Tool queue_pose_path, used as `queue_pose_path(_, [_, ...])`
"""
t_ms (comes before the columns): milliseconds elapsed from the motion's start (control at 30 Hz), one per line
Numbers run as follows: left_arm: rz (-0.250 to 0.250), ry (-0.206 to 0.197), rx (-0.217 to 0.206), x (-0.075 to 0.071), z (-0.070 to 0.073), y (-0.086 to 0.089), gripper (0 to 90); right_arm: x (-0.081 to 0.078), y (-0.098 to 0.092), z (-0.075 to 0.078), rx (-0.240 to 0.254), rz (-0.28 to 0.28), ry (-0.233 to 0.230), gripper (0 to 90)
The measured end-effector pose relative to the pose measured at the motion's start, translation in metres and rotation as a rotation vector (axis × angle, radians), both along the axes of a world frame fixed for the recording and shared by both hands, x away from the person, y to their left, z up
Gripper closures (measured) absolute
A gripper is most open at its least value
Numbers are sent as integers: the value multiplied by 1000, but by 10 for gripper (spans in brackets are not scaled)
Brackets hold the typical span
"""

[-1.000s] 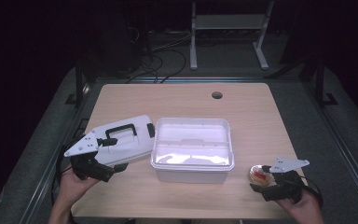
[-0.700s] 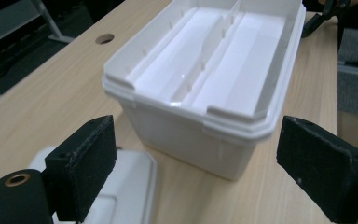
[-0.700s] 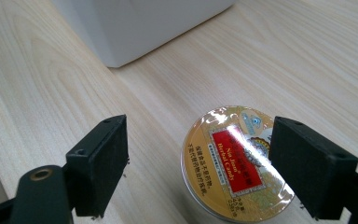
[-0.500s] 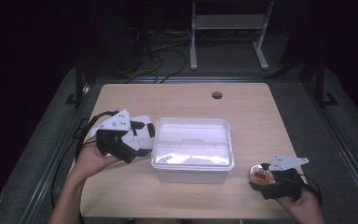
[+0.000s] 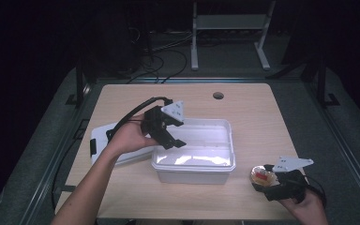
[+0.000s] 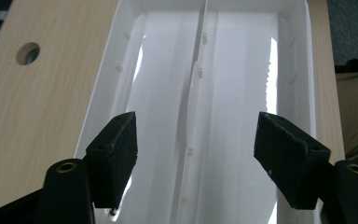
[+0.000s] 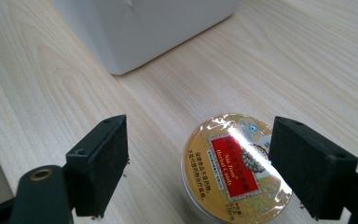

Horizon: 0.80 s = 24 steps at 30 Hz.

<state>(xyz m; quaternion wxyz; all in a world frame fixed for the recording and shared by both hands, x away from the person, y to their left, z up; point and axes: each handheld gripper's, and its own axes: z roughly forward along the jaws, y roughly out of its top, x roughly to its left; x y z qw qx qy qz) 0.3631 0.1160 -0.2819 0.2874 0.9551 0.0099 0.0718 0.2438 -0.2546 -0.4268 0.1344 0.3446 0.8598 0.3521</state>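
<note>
An open white plastic box (image 5: pixel 194 166) stands mid-table, its inside (image 6: pixel 168 70) bare. Its white lid (image 5: pixel 102 137) with a black handle lies flat to the left of it. My left gripper (image 5: pixel 172 142) hovers over the box's left rim and looks down into it. Its jaws (image 6: pixel 200 158) are open and have just been closing, with nothing between them. Near the front right edge, my right gripper (image 5: pixel 266 181) rests low on the table, open. A round tin (image 7: pixel 235 168) with a gold top and red label (image 5: pixel 261 176) sits between its jaws, close to the right pad.
A round cable hole (image 5: pixel 218 95) is in the tabletop behind the box. Bare wood lies around the box and toward the back. A metal stand (image 5: pixel 227 23) and cables sit on the dark floor beyond the table.
My left gripper has travelled up and to the right, from the lid's front-left corner to above the box's left rim. The lid stays on the table. The right gripper has not moved.
</note>
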Motion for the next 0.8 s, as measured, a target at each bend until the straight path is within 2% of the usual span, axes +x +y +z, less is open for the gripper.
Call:
queue_pose_path(67, [-13, 25, 21, 5, -2, -9, 329, 0, 0, 0, 0, 1, -2, 192])
queue_pose_path(100, [-19, 40, 21, 8, -4, -13, 353, 0, -1, 0, 0, 2, -3, 192])
queue_pose_path(133, [-38, 66, 41, 12, -7, -21, 394, -1, -1, 0, 3, 3, -6, 192])
queue_pose_path(200, [-56, 77, 83, 15, -13, -29, 429, -1, -1, 0, 7, 3, -7, 191])
queue_pose_path(233, [-56, 77, 83, 15, -13, -29, 439, -1, -2, 0, 7, 5, -8, 191])
queue_pose_path(267, [-57, 83, 107, 17, -16, -33, 448, -1, -2, 0, 7, 5, -8, 191])
queue_pose_path(333, [-62, 99, 126, 21, -22, -38, 463, -1, -2, 1, 5, 4, -8, 191])
queue_pose_path(400, [-76, 89, 154, 23, -28, -44, 546, -1, -4, 1, 7, -1, -10, 190])
queue_pose_path(433, [-76, 89, 154, 23, -28, -44, 572, -2, -4, 1, 8, -3, -11, 190])
queue_pose_path(467, [-91, 90, 178, 23, -31, -48, 588, -2, -5, 1, 7, -4, -12, 190])
queue_pose_path(500, [-91, 90, 178, 23, -31, -48, 611, -2, -5, 1, 5, -4, -13, 190])
queue_pose_path(600, [-101, 88, 226, 23, -36, -53, 665, -3, -6, 2, 7, -8, -13, 190])
queue_pose_path(800, [-96, 124, 241, 26, -39, -57, 763, -3, -5, 3, 7, -6, -20, 190])
